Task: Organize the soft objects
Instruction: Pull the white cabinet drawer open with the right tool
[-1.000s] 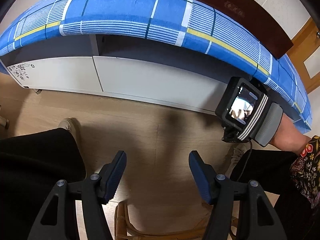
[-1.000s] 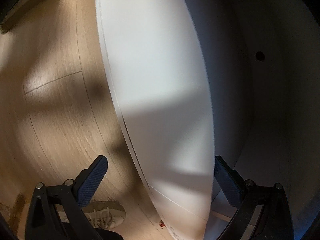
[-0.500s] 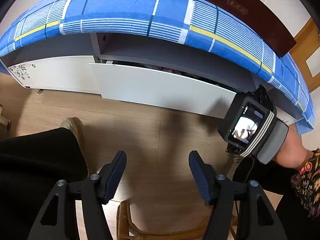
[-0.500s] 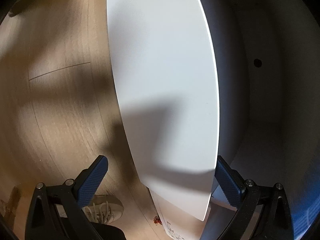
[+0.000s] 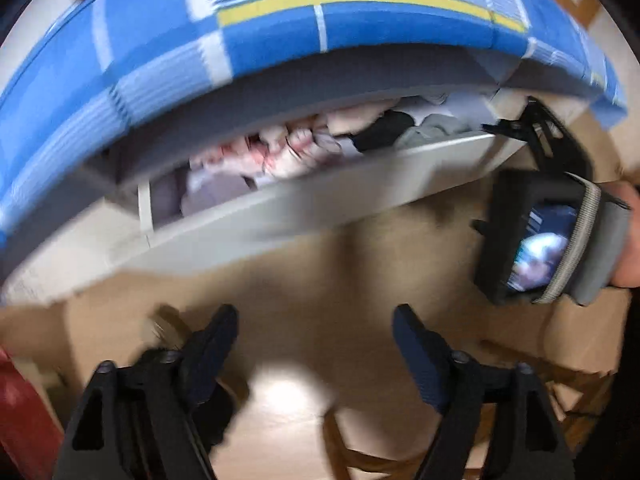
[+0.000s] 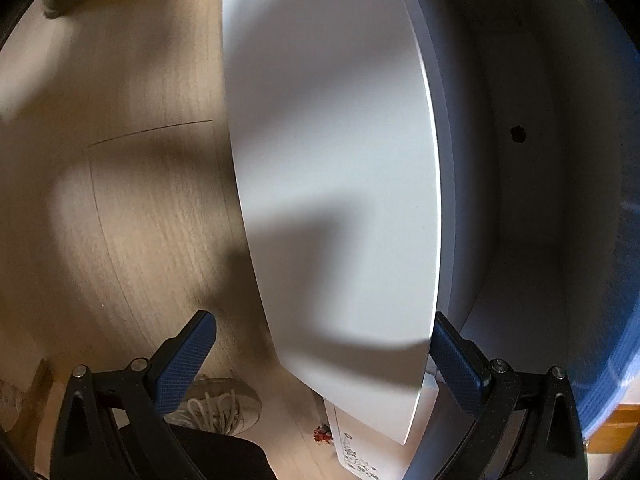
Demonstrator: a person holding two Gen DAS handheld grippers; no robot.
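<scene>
A white under-bed drawer stands pulled out below the blue checked mattress. It holds several folded clothes, white, pink, black and grey. My left gripper is open and empty above the wooden floor in front of the drawer. My right gripper is open, its jaws straddling the end of the drawer's white front panel, with the right finger behind the panel. It also shows in the left wrist view at the drawer's right end.
A wooden floor lies in front of the bed. A white sneaker and a dark trouser leg are near the right gripper. A rattan frame is below the left gripper. A red object is at the lower left.
The drawer has slid farther out, pulled by my right gripper, and its clothes now show. My left gripper has swung closer and to the right; its view is blurred.
</scene>
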